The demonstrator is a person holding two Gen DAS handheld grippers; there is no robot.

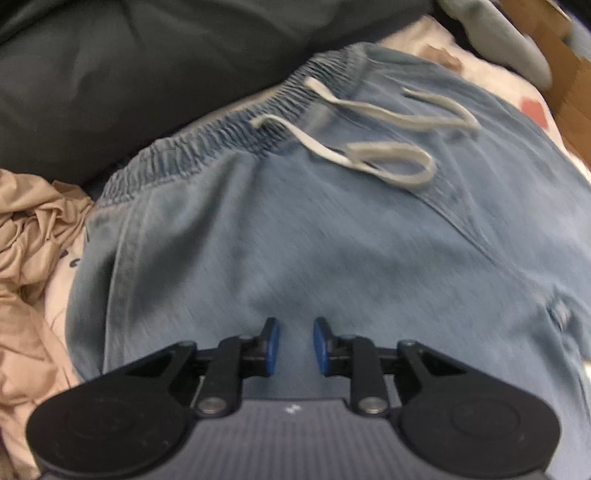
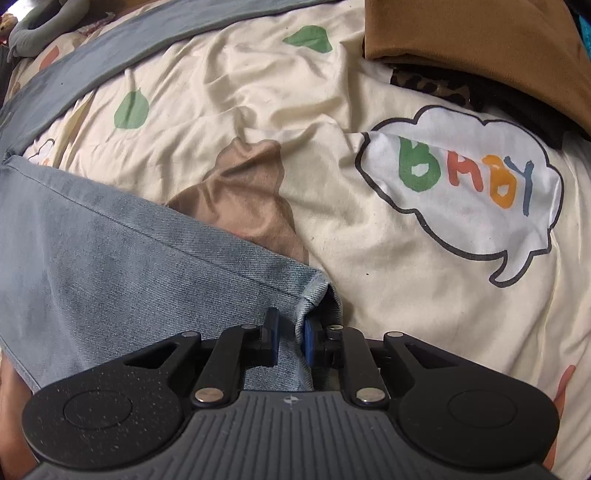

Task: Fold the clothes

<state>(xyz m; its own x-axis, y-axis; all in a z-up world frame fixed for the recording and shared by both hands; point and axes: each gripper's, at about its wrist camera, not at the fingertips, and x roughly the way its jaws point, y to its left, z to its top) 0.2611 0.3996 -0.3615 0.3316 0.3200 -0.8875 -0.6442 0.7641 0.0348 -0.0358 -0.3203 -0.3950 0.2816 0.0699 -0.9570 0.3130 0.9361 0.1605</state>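
A: Left gripper point(image 1: 296, 341)?
B: Jaws apart, nothing gripped; hovering over light-blue denim trousers point(image 1: 332, 236); elastic waistband point(image 1: 221, 136) far, white drawstring point(image 1: 388, 147) looped loose on the fabric.
A: Right gripper point(image 2: 291, 338)?
B: Clenched on the trouser hem corner point(image 2: 314, 295); leg spreads left over a cream printed bedsheet point(image 2: 369, 277); brown folded cloth point(image 2: 461, 33) far right.

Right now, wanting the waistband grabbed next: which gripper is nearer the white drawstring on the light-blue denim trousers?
Left. The left gripper hovers below the drawstring; the right gripper pinches a hem corner.
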